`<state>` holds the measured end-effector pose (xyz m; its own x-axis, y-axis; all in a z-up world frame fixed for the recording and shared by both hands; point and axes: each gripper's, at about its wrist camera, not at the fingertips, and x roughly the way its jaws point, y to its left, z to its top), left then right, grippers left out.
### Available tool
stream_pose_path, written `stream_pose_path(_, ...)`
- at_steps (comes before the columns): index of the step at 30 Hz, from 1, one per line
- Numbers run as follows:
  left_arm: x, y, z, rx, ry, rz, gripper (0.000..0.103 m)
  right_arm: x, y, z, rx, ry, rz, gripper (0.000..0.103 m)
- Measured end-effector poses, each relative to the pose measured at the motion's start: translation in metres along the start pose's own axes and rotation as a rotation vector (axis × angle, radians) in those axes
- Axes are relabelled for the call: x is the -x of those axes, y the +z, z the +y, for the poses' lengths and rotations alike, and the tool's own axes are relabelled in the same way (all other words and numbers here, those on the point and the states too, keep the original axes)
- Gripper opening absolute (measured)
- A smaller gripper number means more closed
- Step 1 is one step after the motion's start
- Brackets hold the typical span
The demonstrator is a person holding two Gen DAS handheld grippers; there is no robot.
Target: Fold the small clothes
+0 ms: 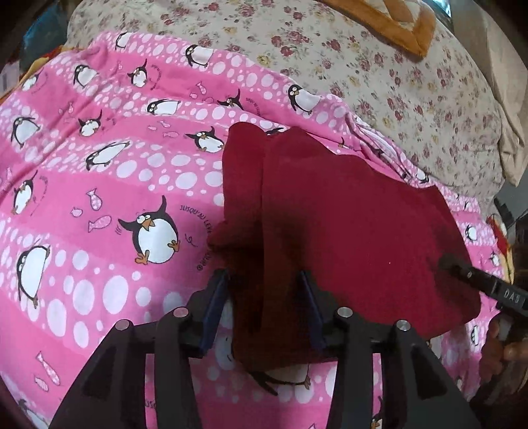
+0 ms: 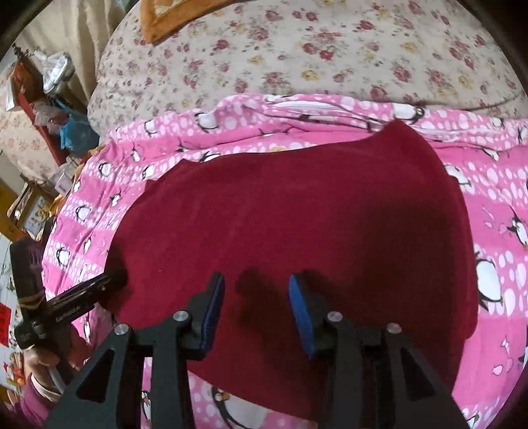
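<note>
On a bed, over a pink penguin sheet (image 2: 495,198), lies one dark red cloth (image 2: 297,214), the small garment to be folded. It looks already folded at least once: in the left wrist view a doubled layer and a long fold line run down its left part, and in the right wrist view it lies as a flat, rounded panel with no sleeves or legs showing. Whether another fold is needed cannot be told; a final smoothing may be all that is left. No other clothes to fold are in view.

Both tongs stand partly open and hold nothing. The left gripper (image 1: 264,293) straddles the near left edge of the cloth, with fabric between its blue pads but not pinched. The right gripper (image 2: 257,297) hovers over the near middle of the cloth, jaws apart, pads clear of the fabric. Each gripper shows at the edge of the other's view, near opposite ends of the cloth.

Beyond the cloth, the sheet ends in a rumpled edge against a floral quilt (image 2: 297,49), with an orange-bordered cushion (image 2: 165,19) farther back. Bare sheet lies open to the left and right of the cloth, giving room to move. A cluttered shelf (image 2: 43,109) stands off the bed's left side, well apart.
</note>
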<state>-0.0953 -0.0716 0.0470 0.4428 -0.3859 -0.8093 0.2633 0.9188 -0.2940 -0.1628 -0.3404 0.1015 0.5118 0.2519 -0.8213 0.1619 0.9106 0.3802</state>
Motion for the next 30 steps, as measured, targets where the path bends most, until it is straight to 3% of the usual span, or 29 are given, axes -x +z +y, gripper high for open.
stream_pose_path(2,0.001,0.001,0.0,0.004,-0.004,-0.007,0.025,-0.005,0.002,0.006,0.001,0.002,0.008,0.047)
stream_pose_path(4,0.001,0.003,0.004,0.027,-0.009,-0.008,0.033,-0.009,0.004,0.013,-0.003,0.013,0.015,0.047)
stream_pose_path(9,-0.001,0.007,0.014,0.091,-0.047,-0.002,0.037,-0.016,0.011,0.041,0.051,0.064,0.022,0.059)
stream_pose_path(23,-0.004,0.005,0.016,0.086,-0.053,0.004,0.04,-0.096,0.063,0.114,0.111,0.12,0.167,0.06)
stream_pose_path(30,-0.006,0.006,0.018,0.096,-0.066,0.013,0.041,-0.132,0.088,0.152,0.179,0.141,0.239,0.073)
